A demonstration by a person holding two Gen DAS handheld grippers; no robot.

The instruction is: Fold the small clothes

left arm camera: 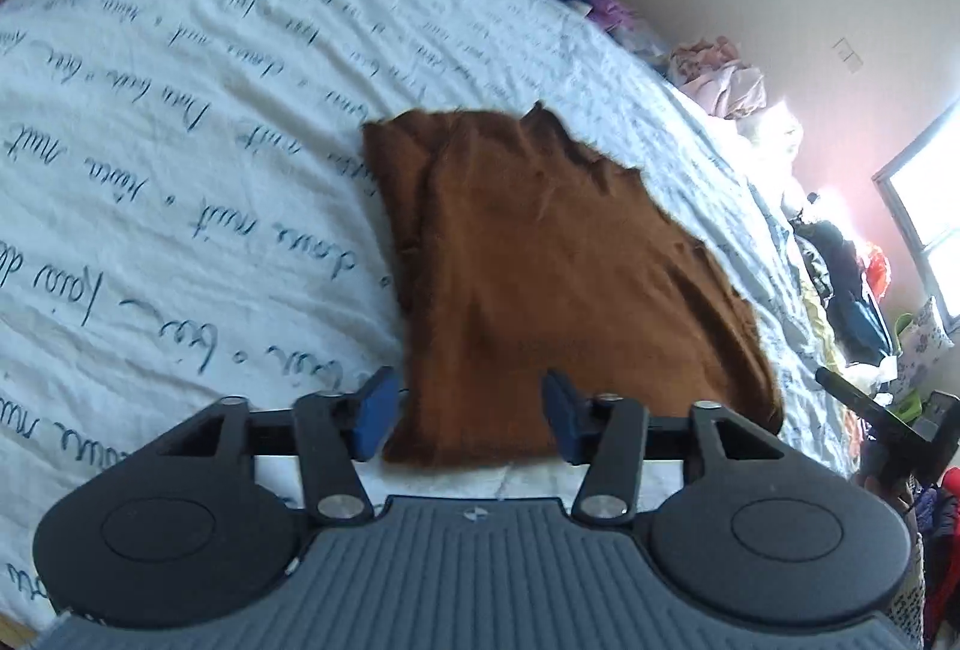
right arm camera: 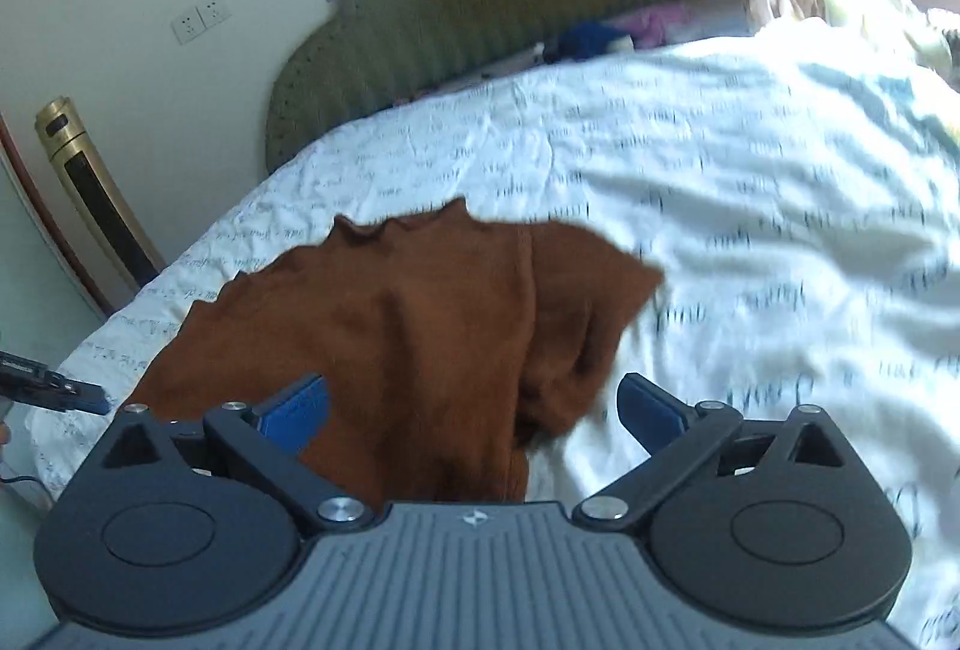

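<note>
A small brown knit garment [left arm camera: 540, 266] lies partly folded on the white bedsheet with blue script [left arm camera: 150, 140]. My left gripper [left arm camera: 471, 419] is open, its blue pads either side of the garment's near edge, holding nothing. In the right wrist view the same garment [right arm camera: 390, 326] lies on the sheet [right arm camera: 750, 230], one side folded over at the right. My right gripper [right arm camera: 474, 410] is wide open just over the garment's near edge, empty. The right gripper's side also shows at the left wrist view's right edge [left arm camera: 888, 428].
A green ribbed headboard cushion [right arm camera: 480, 2] stands at the bed's head. Piles of other clothes [left arm camera: 726, 80] lie along the far side of the bed. A gold tower fan [right arm camera: 90, 188] stands by the wall left of the bed. A window [left arm camera: 930, 212] is at the right.
</note>
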